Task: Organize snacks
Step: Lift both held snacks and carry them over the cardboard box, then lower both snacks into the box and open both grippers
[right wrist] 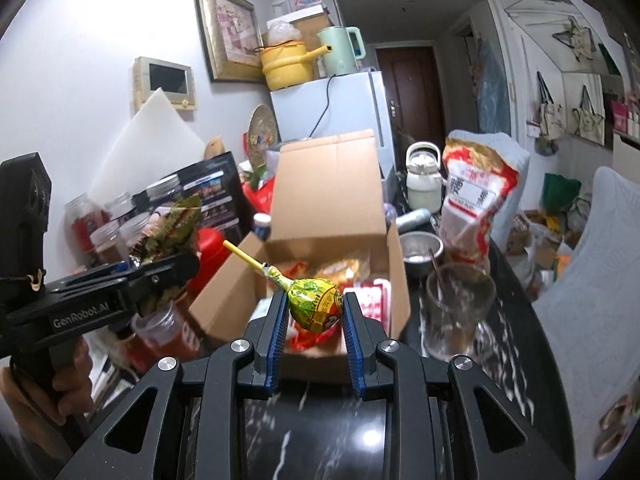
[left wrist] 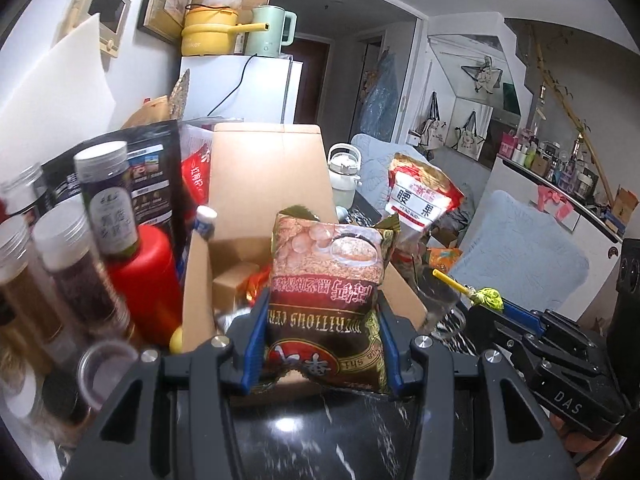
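Observation:
My left gripper [left wrist: 322,316] is shut on a brown cereal packet [left wrist: 326,280], held upright over the near edge of an open cardboard box [left wrist: 200,264]. My right gripper [right wrist: 314,312] is shut on a yellow-green lollipop [right wrist: 316,300] with a yellow stick, held above the front of the same box [right wrist: 332,184], which holds several snack packets [right wrist: 340,270]. The right gripper shows in the left wrist view [left wrist: 504,312] at the right with the lollipop [left wrist: 486,298]. The left gripper shows in the right wrist view [right wrist: 160,272] at the left with the packet [right wrist: 176,224].
Jars [left wrist: 68,256] and a red bottle [left wrist: 148,280] stand left of the box. A glass cup [right wrist: 456,308], a metal bowl [right wrist: 420,248], a red-and-white nut bag [right wrist: 476,200] and a white jug [right wrist: 422,176] stand to its right on the black marble table [right wrist: 320,432].

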